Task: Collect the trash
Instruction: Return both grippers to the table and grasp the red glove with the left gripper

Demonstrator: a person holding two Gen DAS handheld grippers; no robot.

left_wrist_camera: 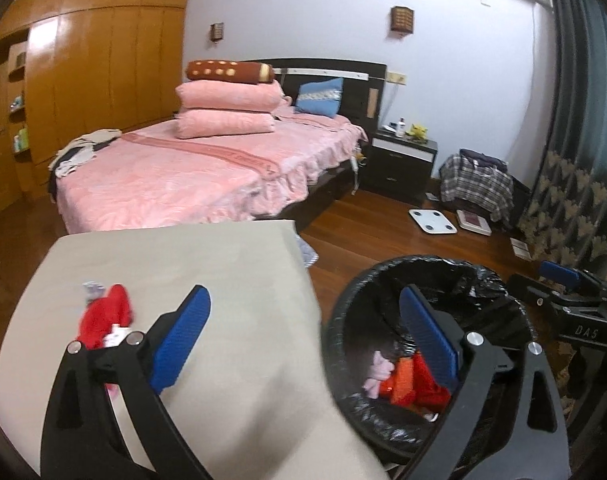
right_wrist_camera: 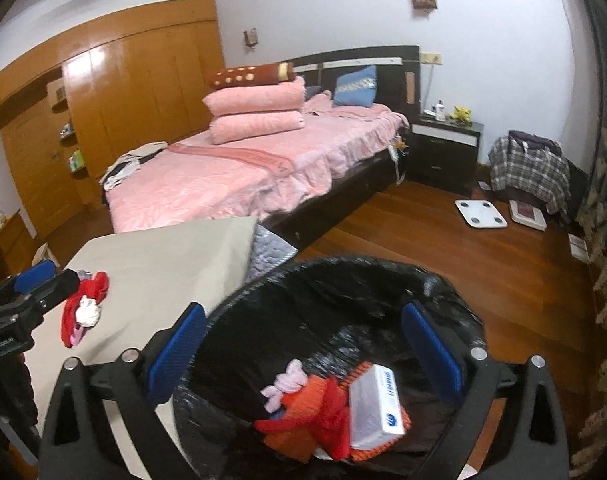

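Right wrist view: the right gripper (right_wrist_camera: 303, 344) is hanging over the bin (right_wrist_camera: 343, 268) with its blue fingers (right_wrist_camera: 431, 348) spread to full width, gripping nothing. Directly below, inside the black liner, a white carton (right_wrist_camera: 379, 404) is lying on red and orange scraps (right_wrist_camera: 311, 420) beside a pink scrap (right_wrist_camera: 283, 388).

Left wrist view: the left gripper (left_wrist_camera: 303, 340) is also standing wide, jaws empty, one finger (left_wrist_camera: 179, 340) over the beige table (left_wrist_camera: 223, 264), the other over the bin's rim. More trash, a red and white heap (left_wrist_camera: 107, 316), is sitting on the table left of that finger. Behind, a pink bed (left_wrist_camera: 183, 168) is filling the room.
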